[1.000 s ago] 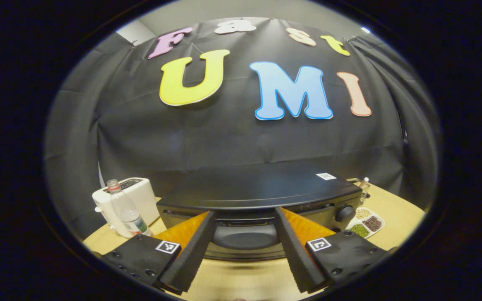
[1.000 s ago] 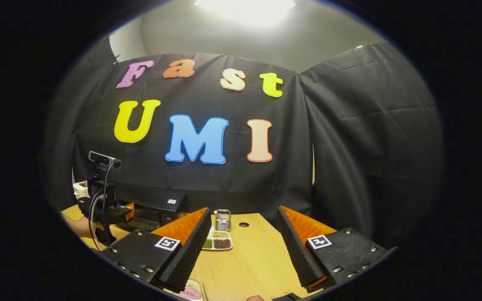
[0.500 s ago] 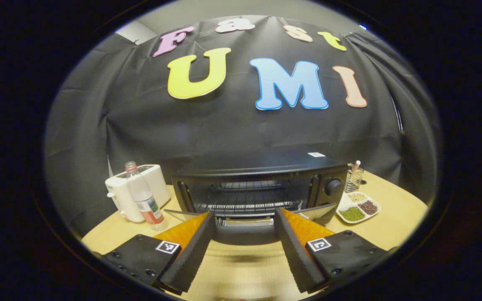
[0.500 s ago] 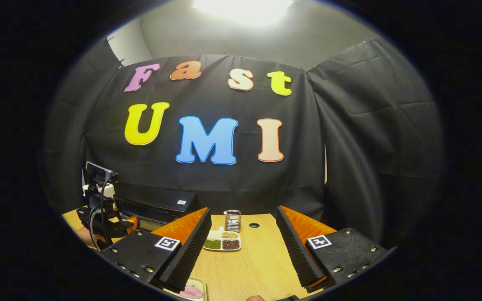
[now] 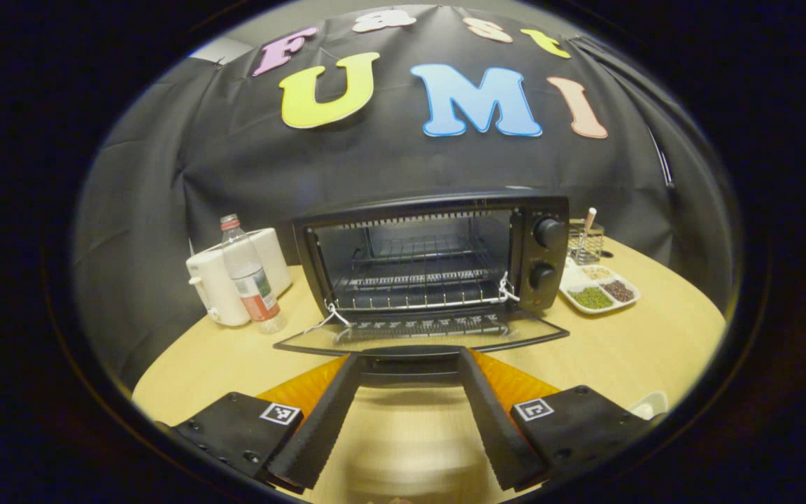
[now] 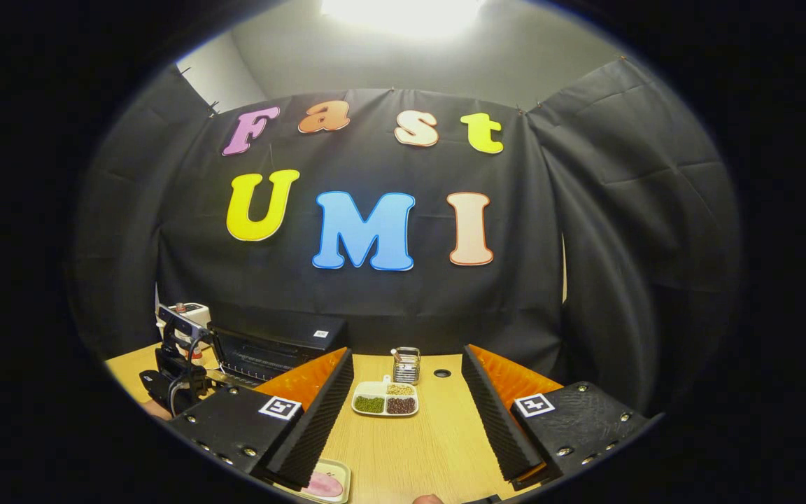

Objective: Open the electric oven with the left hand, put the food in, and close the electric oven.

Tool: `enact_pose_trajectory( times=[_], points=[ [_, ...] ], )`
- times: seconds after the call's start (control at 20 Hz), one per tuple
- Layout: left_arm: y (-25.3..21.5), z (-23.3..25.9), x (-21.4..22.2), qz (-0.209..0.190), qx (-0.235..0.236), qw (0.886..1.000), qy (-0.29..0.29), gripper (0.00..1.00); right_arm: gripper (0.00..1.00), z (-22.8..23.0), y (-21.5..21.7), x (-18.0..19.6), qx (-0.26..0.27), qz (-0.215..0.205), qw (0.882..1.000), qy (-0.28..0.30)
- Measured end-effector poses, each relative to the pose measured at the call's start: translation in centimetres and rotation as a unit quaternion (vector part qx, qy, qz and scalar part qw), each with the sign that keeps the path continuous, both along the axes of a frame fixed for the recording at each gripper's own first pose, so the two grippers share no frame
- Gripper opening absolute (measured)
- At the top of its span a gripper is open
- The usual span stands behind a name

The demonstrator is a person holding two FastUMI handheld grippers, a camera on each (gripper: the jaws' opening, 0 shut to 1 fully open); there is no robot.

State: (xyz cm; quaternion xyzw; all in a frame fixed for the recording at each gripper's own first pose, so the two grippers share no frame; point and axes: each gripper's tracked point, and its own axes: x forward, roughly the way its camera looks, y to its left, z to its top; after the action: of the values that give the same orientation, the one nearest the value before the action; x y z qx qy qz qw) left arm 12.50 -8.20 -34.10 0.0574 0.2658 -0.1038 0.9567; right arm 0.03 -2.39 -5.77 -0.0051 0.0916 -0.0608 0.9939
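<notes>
Electric oven [image 5: 431,255] sits at the back of the table [image 5: 648,346], against the black cloth wall, door [image 5: 420,337] dropped down flat toward the camera. Cavity exposed, wire rack [image 5: 420,287] inside, nothing on it. Two knobs [image 5: 548,232] on its right-hand panel in the left gripper view. Door handle [image 5: 410,360] lies between the left gripper [image 5: 408,409] fingers; the fingers stand apart and wider than the handle, contact with it cannot be told. Left gripper jaws wide.

In the right gripper view the oven [image 6: 277,346] appears far left with the left gripper [image 6: 175,367] and a bit of the hand holding it in front of the oven.

Food: pink slices on a small tray [image 6: 326,483] at the bottom edge of the right gripper view, on the table near the right gripper's left finger. Right gripper [image 6: 406,413] jaws wide, holding nothing, above the table.

Beside the oven: white toaster [image 5: 224,280] and a water bottle [image 5: 249,276] on one side; divided dish of beans [image 5: 595,290] and a small wire holder [image 5: 585,241] on the other.
</notes>
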Motion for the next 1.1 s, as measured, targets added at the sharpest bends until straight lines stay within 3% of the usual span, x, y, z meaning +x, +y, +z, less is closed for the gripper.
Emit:
enact_pose_trajectory(
  times=[0.3, 0.55, 0.6, 0.7, 0.85, 0.95, 1.0, 1.1],
  points=[
    [0.4, -3.3, -2.1, 0.008, 0.014, 0.999, 0.044, 0.95, 0.95, -0.8, 0.5, 0.2, 0.006, 0.021, 1.0, 0.011],
    [1.4, -2.4, -3.4, 0.016, 0.014, 0.999, 0.043, 0.99, 0.95, -1.7, 1.2, 0.7, 0.024, 0.039, 0.999, 0.021],
    [1.7, -1.5, -3.5, 0.021, 0.012, 0.999, 0.037, 0.95, 0.95, -1.9, 1.2, 0.9, 0.027, 0.043, 0.998, 0.024],
    [2.4, 1.0, -3.4, 0.028, 0.004, 0.999, 0.019, 0.99, 0.95, -2.6, 1.4, 1.3, 0.035, 0.052, 0.997, 0.035],
    [3.2, 6.8, -3.0, 0.04, -0.017, 0.999, -0.028, 0.95, 0.95, -4.6, 2.2, 1.6, 0.054, 0.075, 0.993, 0.072],
    [3.7, 10.6, -3.0, 0.049, -0.031, 0.997, -0.06, 0.99, 0.95, -6.2, 3.1, 1.6, 0.077, 0.101, 0.987, 0.101],
    [4.0, 12.5, -3.1, 0.053, -0.038, 0.995, -0.076, 0.91, 0.95, -7.1, 3.7, 1.6, 0.09, 0.115, 0.982, 0.118],
    [4.7, 16.3, -3.5, 0.059, -0.045, 0.991, -0.108, 0.96, 0.95, -9.3, 4.9, 1.2, 0.118, 0.146, 0.969, 0.162]
  ],
)
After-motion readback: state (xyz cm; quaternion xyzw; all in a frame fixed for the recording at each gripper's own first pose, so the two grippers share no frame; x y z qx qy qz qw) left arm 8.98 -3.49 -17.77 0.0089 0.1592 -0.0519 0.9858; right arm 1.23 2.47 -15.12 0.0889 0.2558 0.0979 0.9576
